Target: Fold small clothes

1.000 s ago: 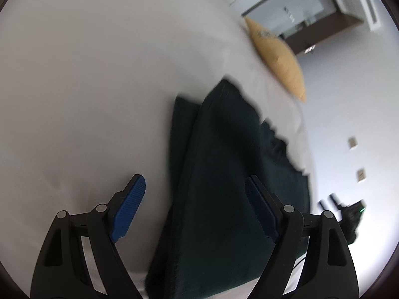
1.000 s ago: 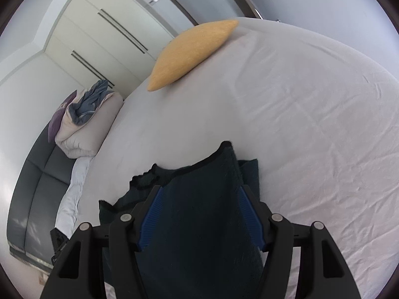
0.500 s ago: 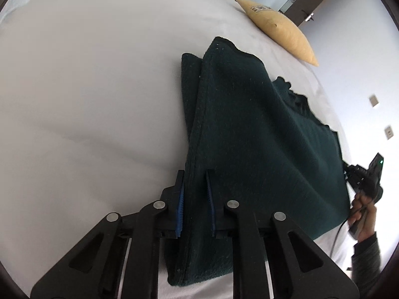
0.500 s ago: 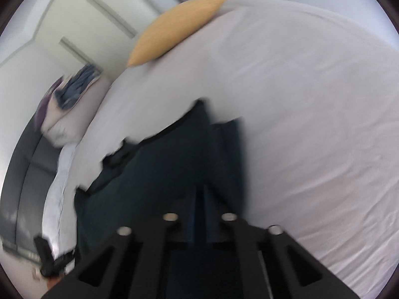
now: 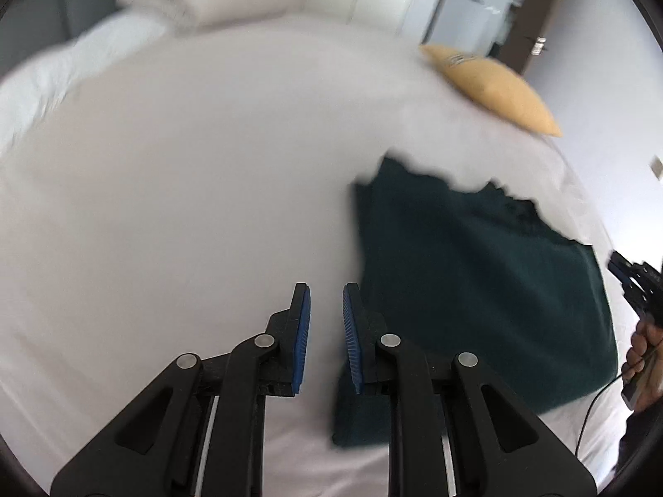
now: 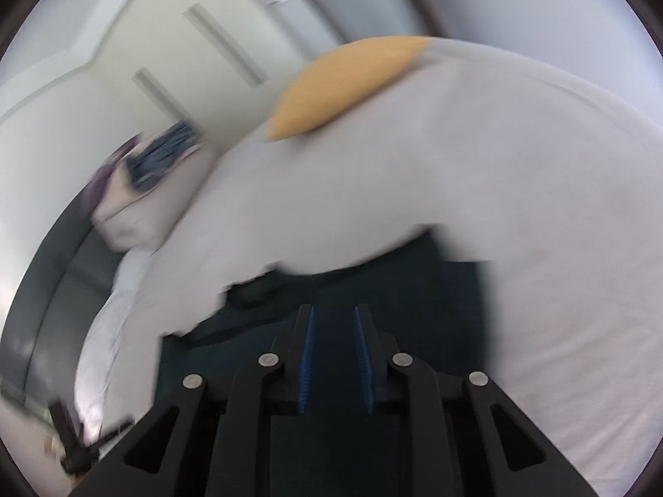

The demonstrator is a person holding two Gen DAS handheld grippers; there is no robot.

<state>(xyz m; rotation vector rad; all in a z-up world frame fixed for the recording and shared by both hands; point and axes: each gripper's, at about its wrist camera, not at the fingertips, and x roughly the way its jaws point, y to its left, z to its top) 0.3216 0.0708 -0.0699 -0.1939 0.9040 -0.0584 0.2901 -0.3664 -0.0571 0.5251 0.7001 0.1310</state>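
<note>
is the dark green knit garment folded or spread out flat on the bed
Folded: the dark green knit garment lies on the white bed sheet as a compact block, with a second layer's edge showing along its left side.

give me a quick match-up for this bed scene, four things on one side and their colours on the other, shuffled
Things:
1. folded garment
2. pillow
3. bed sheet
4. gripper pads

Colours:
a. white
b. blue
c. dark green
d. yellow

Pairs: 1-c, 2-d, 3-a, 4-b
</note>
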